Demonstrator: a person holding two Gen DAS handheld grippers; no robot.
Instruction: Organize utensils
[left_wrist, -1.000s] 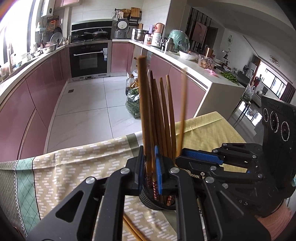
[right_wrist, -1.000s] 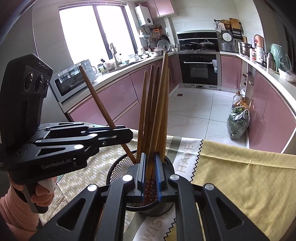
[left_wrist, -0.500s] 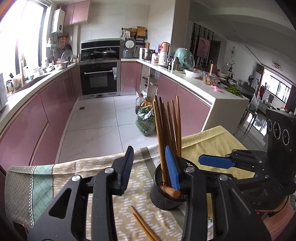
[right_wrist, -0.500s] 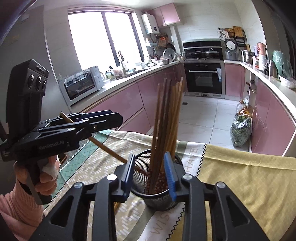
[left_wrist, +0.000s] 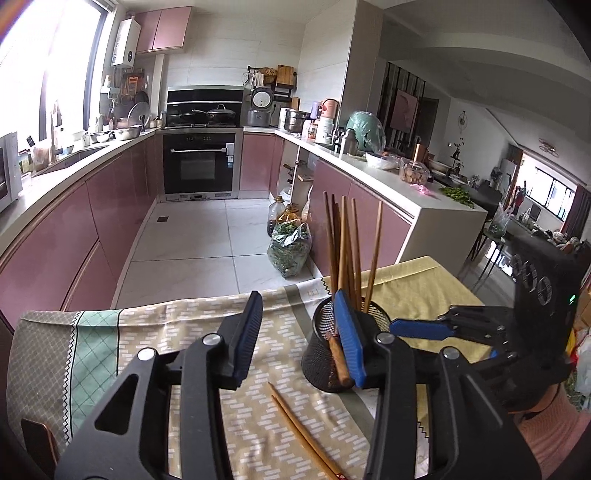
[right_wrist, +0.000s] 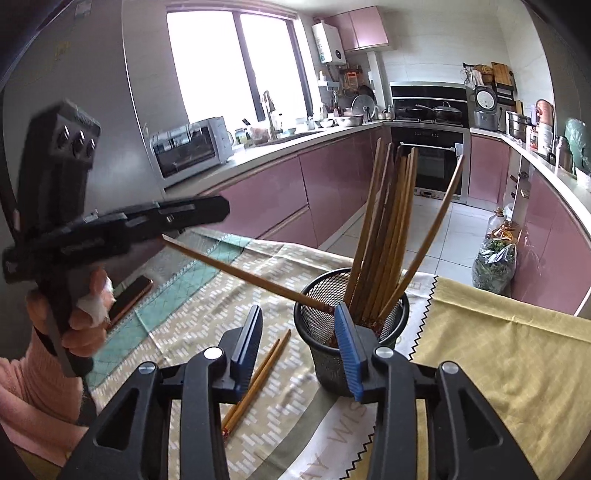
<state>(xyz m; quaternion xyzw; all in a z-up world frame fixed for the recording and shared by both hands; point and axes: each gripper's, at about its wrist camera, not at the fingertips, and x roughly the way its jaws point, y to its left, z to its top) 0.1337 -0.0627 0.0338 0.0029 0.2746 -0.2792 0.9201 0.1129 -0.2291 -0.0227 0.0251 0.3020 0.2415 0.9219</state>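
Observation:
A black mesh cup stands on the patterned tablecloth and holds several brown wooden chopsticks; it also shows in the left wrist view. One chopstick leans far out over the cup's left rim, its upper end near the left gripper body. Two loose chopsticks lie on the cloth left of the cup, also in the left wrist view. My left gripper is open and empty beside the cup. My right gripper is open and empty just before the cup.
A dark phone-like slab lies on the cloth at the left. The table's far edge drops to the kitchen floor. A yellow cloth covers the right part of the table. Pink cabinets line the room.
Both grippers opened, releasing the chopsticks into the cup, and pulled back. The chopstick from the left gripper tipped over to lean out across the cup's rim.

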